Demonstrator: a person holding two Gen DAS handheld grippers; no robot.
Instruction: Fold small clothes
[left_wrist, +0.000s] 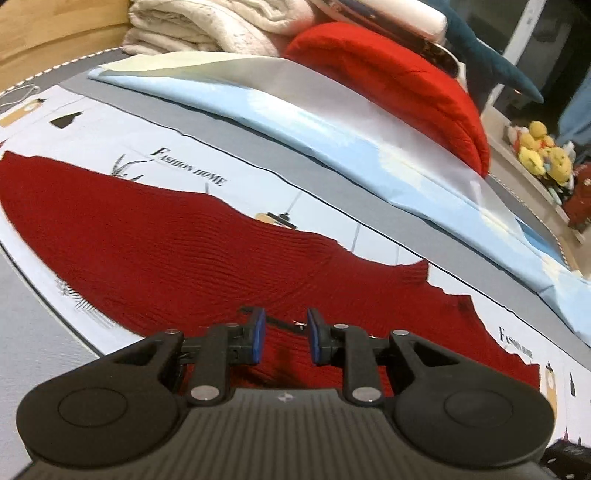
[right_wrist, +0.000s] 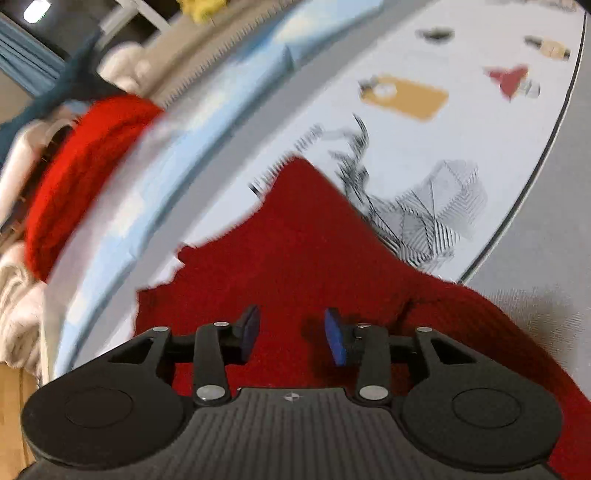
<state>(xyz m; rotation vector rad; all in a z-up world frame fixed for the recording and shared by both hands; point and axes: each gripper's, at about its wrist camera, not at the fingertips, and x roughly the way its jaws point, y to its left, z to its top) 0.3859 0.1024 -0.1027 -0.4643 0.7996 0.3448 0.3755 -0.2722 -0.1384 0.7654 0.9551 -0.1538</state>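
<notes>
- Your dark red knit sweater (left_wrist: 166, 236) lies spread flat on the printed bed sheet (left_wrist: 258, 177), near you, with the folded light blue bedding (left_wrist: 332, 136) and a bright red knit (left_wrist: 399, 85) beyond it at the far side.
- Your left gripper (left_wrist: 283, 341) hangs just over the sweater with its blue pads a little apart; nothing is pinched between them, only fabric showing below the gap.
- Your right gripper (right_wrist: 291, 338) is spread wider, also empty, above the sweater (right_wrist: 295, 251) where one part runs away to a far point; this view is blurred, so the exact edge is hard to read.
- Judging from this, you are between grabs. Pick two matching points on one edge, one per gripper, before closing.
- Pinch only the top layer you mean to fold; knit this thick will likely drag the layer beneath along.
- Lift both sides evenly and lay the fold down flat, so no ridge forms in the middle.
</notes>
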